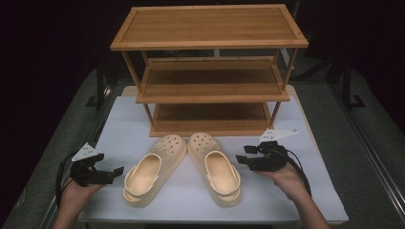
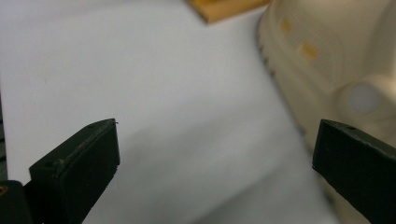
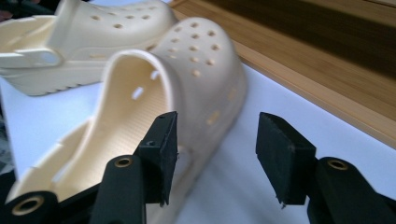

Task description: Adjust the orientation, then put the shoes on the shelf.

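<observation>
table (image 1: 296, 191) carrying all | three-tier wooden shelf (image 1: 210, 71) standing at rear, bottom edge just behind toes | two cream clogs (image 1: 154, 168) (image 1: 215, 167) lying side by side, mid-table | left gripper (image 1: 114, 170) hovering spread just left of left clog | right gripper (image 1: 241, 155) gaping, empty, beside right clog.

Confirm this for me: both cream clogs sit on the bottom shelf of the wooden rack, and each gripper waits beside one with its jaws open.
Wrong on one point. In the high view the left clog and right clog lie on the white table in front of the rack, not on its bottom shelf. The left gripper and right gripper do wait beside them, jaws open.
</observation>
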Demonstrator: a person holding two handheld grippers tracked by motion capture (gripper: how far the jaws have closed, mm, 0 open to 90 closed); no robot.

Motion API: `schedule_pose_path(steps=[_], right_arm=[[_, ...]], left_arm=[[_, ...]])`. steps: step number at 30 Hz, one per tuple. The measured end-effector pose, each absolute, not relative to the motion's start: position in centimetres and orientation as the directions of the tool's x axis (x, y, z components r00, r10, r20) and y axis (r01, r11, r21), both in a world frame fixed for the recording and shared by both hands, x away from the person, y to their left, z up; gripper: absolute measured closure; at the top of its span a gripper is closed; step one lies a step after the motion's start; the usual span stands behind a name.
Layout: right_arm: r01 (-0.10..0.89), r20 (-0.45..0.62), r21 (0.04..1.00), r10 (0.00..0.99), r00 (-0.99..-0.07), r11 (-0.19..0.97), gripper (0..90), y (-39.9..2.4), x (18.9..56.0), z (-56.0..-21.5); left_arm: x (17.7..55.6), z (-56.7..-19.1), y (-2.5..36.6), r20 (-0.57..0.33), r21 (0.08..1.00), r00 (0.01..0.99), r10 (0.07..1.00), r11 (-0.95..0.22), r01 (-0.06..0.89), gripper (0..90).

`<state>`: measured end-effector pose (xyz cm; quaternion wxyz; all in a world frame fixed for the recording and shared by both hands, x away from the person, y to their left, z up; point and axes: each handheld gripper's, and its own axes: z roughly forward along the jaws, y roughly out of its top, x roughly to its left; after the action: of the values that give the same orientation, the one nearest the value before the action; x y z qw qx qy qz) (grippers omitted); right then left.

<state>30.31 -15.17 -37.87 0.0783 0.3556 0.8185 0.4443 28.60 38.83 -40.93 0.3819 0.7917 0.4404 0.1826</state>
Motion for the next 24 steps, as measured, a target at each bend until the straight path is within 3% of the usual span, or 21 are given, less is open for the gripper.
schedule_pose_path(steps=[9,12,16,24], right_arm=[[0.49,0.195,0.792,0.609,-0.769,0.365,47.0,-13.2,29.7,-37.2],[0.488,0.199,0.791,0.6,-0.775,0.368,47.0,-12.7,29.9,-37.3],[0.487,0.195,0.786,0.596,-0.779,0.379,47.0,-12.0,30.2,-37.6],[0.487,0.173,0.774,0.605,-0.777,0.403,47.7,-10.9,31.1,-38.1]], left_arm=[[27.7,-37.0,36.8,-0.057,0.805,0.648,0.759,-0.349,0.479,1.6],[27.6,-36.5,35.8,-0.071,0.82,0.7,0.711,-0.357,0.447,12.4],[28.1,-36.5,34.5,-0.07,0.814,0.726,0.684,-0.382,0.438,15.7],[29.7,-37.4,32.0,-0.065,0.786,0.786,0.615,-0.454,0.42,36.1]])
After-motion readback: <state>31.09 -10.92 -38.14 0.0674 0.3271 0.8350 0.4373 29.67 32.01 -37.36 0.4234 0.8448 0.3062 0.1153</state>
